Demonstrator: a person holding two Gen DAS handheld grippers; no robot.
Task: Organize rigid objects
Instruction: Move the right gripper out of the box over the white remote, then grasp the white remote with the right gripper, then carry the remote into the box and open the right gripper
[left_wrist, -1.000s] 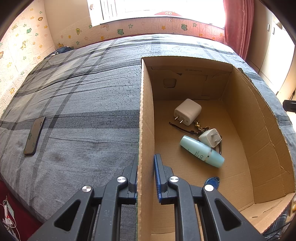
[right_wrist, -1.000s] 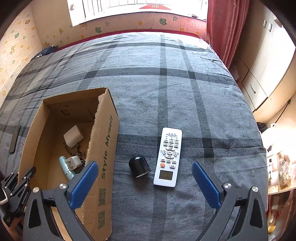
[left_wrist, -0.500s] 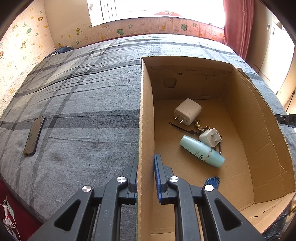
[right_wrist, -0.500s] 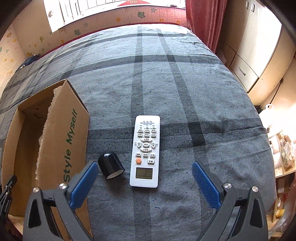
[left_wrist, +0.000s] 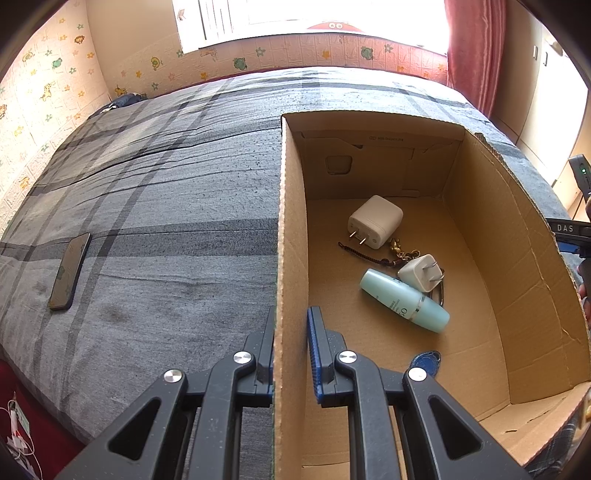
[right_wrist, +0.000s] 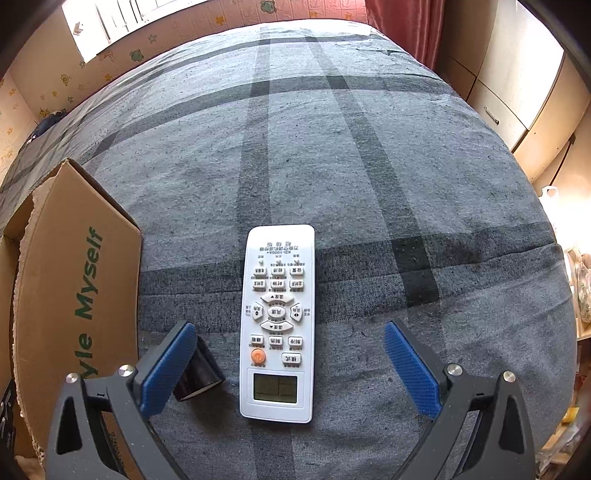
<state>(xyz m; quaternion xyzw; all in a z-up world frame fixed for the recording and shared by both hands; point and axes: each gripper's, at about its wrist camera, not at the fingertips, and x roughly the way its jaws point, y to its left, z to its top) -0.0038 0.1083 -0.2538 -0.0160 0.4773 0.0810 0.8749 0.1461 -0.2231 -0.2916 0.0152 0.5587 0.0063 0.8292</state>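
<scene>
A brown cardboard box sits on the grey plaid bed. My left gripper is shut on the box's left wall, one finger outside and one inside. In the box lie a large white charger, a small white plug, a teal bottle, a keychain cord and a blue tag. My right gripper hangs open over a white remote, whose lower half lies between the fingers. A small black cylinder lies partly hidden behind the left finger.
A dark phone lies on the bed left of the box. The box's outer wall stands close left of the right gripper. Cupboards line the right side beyond the bed edge.
My right gripper has come down and moved over the remote, which now looks larger and sits between the fingers. The left gripper has held still on the box wall.
</scene>
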